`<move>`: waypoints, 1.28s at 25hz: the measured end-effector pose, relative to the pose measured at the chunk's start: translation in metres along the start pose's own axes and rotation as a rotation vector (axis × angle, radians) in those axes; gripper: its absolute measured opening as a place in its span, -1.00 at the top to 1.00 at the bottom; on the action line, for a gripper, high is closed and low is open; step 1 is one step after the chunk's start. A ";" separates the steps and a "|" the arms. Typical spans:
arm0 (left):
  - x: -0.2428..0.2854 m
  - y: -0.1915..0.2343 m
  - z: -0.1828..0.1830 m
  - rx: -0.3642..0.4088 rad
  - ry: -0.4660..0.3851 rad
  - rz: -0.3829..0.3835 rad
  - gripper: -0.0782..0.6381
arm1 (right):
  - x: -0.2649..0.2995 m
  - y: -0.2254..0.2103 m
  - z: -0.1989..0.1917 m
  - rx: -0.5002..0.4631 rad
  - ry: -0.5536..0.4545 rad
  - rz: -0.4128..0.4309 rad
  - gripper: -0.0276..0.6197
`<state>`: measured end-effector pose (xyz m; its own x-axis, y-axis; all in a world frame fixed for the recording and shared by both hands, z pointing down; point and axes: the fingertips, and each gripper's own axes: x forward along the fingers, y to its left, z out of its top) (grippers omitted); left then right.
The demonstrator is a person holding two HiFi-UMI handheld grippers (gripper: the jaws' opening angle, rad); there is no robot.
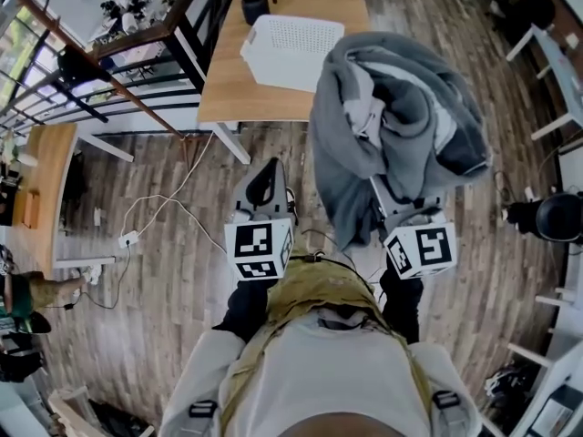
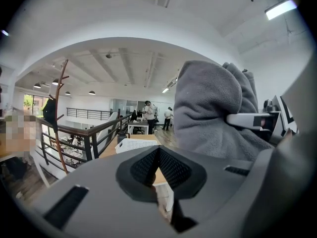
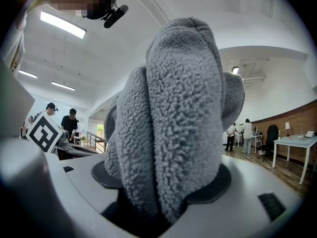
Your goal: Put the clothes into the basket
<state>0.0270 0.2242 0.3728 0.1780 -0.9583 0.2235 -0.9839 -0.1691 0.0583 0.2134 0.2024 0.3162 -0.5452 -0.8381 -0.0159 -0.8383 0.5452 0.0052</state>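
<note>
The right gripper (image 1: 393,209), clamped on the gray fleece (image 1: 392,116) held up just short of the white basket (image 1: 291,53) on the tabletop (image 1: 228,98), should clear the basket's rim before opening, with the closed, empty left gripper (image 1: 266,182) tucking in trailing cloth.

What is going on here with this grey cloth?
A person holds a gripper in each hand. The right gripper is shut on a bundled grey fleece garment, held in the air. The left gripper is shut and empty. The white basket stands on the wooden table ahead; the garment is not yet in it.
</note>
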 end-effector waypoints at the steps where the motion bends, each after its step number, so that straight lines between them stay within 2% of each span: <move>1: 0.007 0.002 0.002 0.001 -0.001 -0.003 0.78 | 0.005 -0.002 0.001 -0.002 -0.001 -0.002 -0.13; 15: 0.111 0.048 0.026 0.006 0.017 -0.026 0.78 | 0.110 -0.036 -0.006 0.027 0.017 -0.009 -0.13; 22: 0.171 0.074 0.032 0.005 0.048 -0.062 0.78 | 0.175 -0.054 -0.013 0.042 0.032 -0.026 -0.13; 32: 0.245 0.118 0.058 0.005 0.055 -0.107 0.78 | 0.260 -0.066 -0.009 0.044 0.050 -0.058 -0.13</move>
<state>-0.0462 -0.0442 0.3786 0.2829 -0.9205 0.2696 -0.9591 -0.2714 0.0799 0.1267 -0.0518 0.3209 -0.4965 -0.8673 0.0350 -0.8679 0.4953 -0.0380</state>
